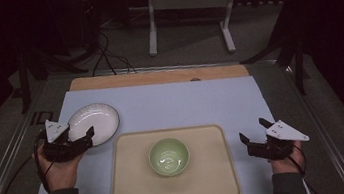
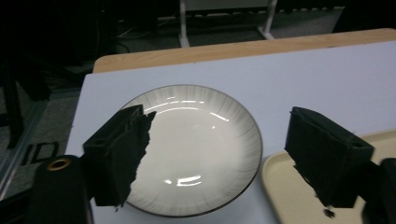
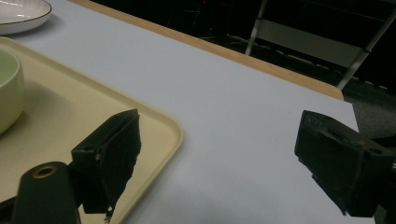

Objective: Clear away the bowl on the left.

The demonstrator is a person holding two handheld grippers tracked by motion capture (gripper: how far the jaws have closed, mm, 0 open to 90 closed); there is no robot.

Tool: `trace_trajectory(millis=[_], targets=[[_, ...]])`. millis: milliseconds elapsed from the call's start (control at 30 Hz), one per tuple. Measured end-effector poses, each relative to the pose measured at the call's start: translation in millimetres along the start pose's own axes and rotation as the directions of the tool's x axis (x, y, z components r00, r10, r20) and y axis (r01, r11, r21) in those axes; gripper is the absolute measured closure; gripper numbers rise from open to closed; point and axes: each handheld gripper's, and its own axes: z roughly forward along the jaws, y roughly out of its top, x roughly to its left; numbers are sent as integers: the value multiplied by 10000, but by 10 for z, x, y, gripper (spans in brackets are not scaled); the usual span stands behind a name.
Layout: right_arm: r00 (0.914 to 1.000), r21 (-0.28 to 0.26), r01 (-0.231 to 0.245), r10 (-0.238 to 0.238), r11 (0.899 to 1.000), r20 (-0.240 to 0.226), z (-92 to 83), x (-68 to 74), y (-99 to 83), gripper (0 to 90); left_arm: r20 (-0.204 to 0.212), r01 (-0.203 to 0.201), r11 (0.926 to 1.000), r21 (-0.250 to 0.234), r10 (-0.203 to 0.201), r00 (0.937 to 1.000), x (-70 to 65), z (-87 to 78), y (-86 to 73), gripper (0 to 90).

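Observation:
A white plate (image 1: 94, 123) with a dark rim lies on the pale mat at the left. My left gripper (image 1: 86, 137) is open at the plate's near edge, its jaws wide apart over the plate (image 2: 196, 149) in the left gripper view. A green bowl (image 1: 168, 156) sits upright in the middle of a beige tray (image 1: 137, 192). My right gripper (image 1: 252, 133) is open above the bare mat just right of the tray, nothing between its jaws. In the right gripper view the tray corner (image 3: 159, 128), the bowl's side (image 3: 9, 88) and the plate's edge (image 3: 23, 14) appear at the left.
The pale mat (image 1: 186, 102) covers a wooden table whose far edge (image 1: 157, 76) shows as a tan strip. Beyond it stand a white table frame (image 1: 185, 4) and cables on the dark floor. Metal rails run along both sides of the table.

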Motion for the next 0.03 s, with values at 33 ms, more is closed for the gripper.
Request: trace_trajectory(millis=[33], targets=[[10000,2,-7,7,10000,0,1,0,0,139,-32,73,10000,35,-73,10000,10,11,-12,177]])
